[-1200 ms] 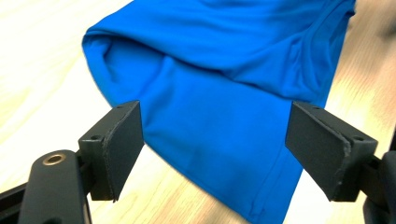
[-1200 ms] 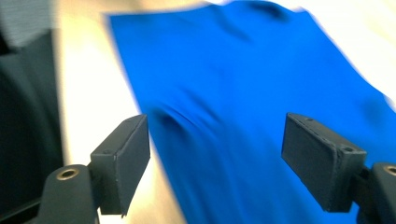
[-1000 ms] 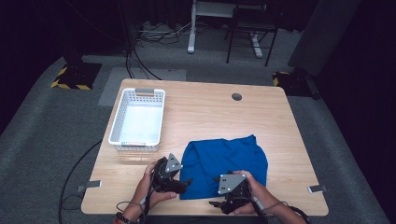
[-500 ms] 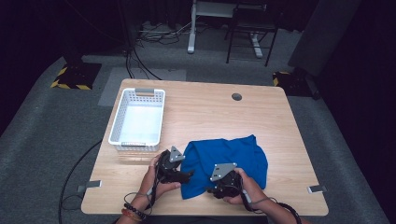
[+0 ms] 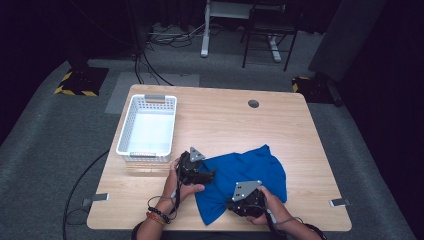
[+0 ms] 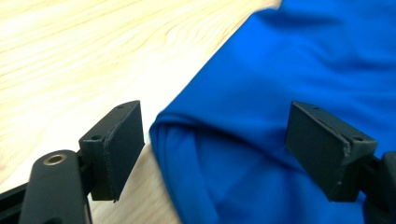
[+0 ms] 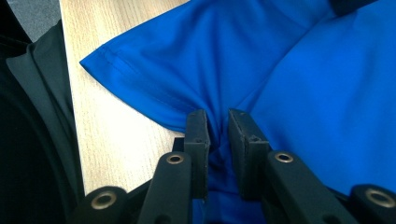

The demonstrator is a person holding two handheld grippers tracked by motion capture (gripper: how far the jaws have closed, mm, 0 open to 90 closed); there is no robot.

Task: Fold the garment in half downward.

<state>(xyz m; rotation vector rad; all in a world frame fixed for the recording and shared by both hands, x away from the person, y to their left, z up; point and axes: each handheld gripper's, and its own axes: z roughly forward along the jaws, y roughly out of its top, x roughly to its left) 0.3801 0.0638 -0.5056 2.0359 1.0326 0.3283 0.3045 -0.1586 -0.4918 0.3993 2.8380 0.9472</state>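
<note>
A blue cloth (image 5: 245,177) lies crumpled on the near half of the wooden table (image 5: 225,120). My left gripper (image 5: 209,176) is at its left edge with the jaws wide apart; a folded edge of the cloth (image 6: 224,158) sits between them. My right gripper (image 5: 231,205) is at the cloth's near side. Its jaws are pinched together on a bunched fold of the blue cloth (image 7: 280,84), with a hemmed corner spreading out to the left.
A white plastic basket (image 5: 146,129), with nothing in it, stands at the table's left side. A round cable hole (image 5: 253,103) is near the far edge. Chair and desk legs stand on the floor beyond the table.
Both grippers have moved forward onto the cloth from the near edge. The cloth's near left part has bunched and shifted, and the right gripper has closed on a fold.
</note>
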